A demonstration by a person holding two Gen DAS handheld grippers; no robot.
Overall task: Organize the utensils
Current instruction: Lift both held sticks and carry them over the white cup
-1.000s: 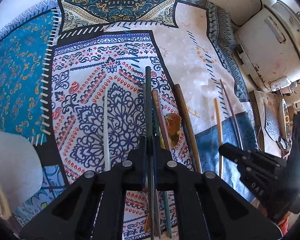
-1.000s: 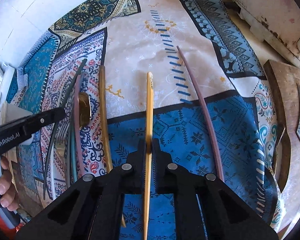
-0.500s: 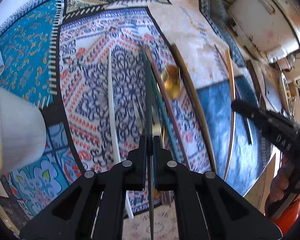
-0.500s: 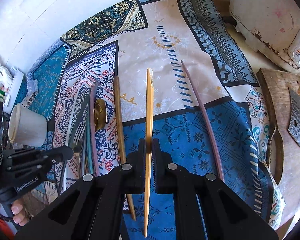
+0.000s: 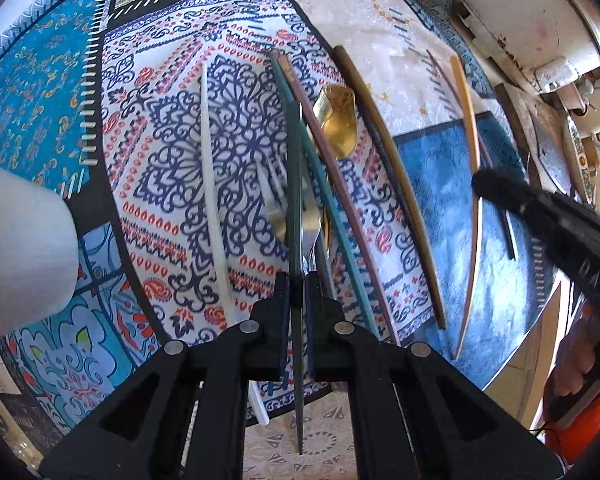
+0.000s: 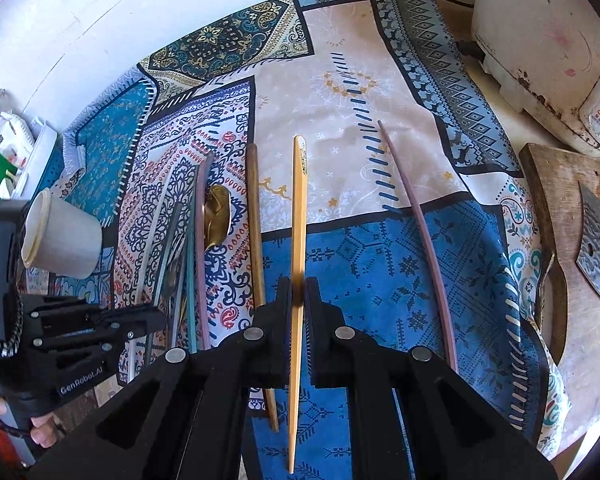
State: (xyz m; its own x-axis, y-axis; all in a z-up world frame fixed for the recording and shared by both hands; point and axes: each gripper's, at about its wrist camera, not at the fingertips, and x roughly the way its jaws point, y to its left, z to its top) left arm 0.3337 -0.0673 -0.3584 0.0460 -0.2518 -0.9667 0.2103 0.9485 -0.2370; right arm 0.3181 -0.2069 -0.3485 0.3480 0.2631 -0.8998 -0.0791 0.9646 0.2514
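Since a second ago the left gripper (image 5: 296, 292), clamped on its dark green chopstick (image 5: 295, 208), has swung left toward the white cup (image 5: 20, 256), so the cup fills way more of the left wrist view's left edge than it did. That stick used to sit right over the utensil pile, and now the fork (image 5: 276, 204) and gold spoon (image 5: 336, 120) show clear to either side of it. The right gripper (image 6: 298, 304) has lifted its yellow chopstick (image 6: 298, 216) a bit, and its view now takes in the whole cup (image 6: 60, 236) at far left, which was barely in frame.
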